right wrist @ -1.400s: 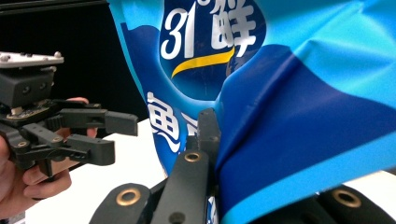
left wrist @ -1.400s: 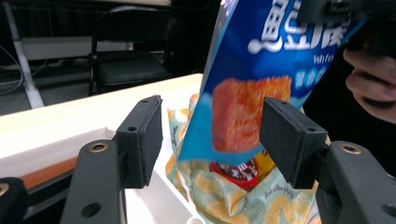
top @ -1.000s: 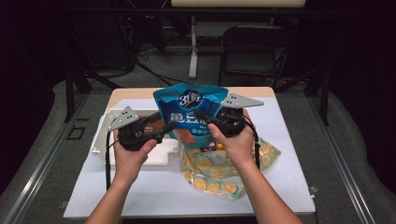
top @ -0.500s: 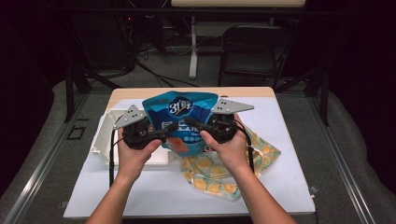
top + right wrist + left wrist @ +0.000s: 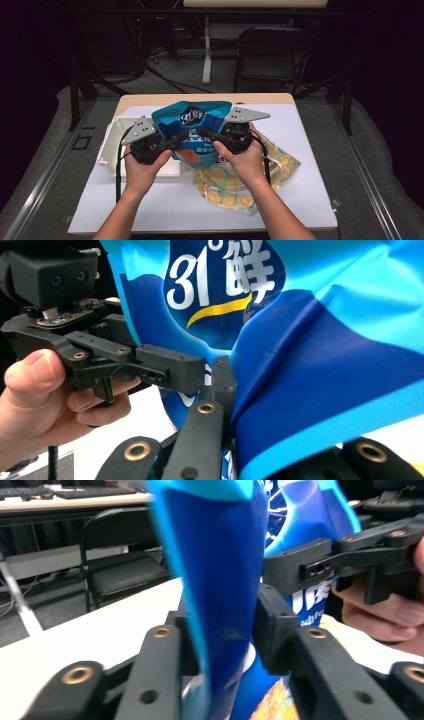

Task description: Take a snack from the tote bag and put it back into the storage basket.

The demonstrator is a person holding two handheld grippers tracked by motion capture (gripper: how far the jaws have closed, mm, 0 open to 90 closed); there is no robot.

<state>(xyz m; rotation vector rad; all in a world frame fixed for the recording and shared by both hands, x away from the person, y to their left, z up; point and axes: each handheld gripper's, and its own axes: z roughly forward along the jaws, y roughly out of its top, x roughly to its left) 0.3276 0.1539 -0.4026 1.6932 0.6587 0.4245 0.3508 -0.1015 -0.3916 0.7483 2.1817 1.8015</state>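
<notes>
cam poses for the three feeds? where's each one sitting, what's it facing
High view: above the person's side, facing forward and down on the table; forearms, both hands, both tongs.
Left gripper view: on the left tongs, looking along jaws clamping the blue bag; other hand at right.
Right gripper view: on the right tongs, jaws pinching the bag.
All three share the bag.

— What can't you make out?
— The blue bag (image 5: 192,131) hides the white tray's (image 5: 114,142) right part; beneath the bag, the patterned cloth (image 5: 235,185) (fruit print?) is half covered.
</notes>
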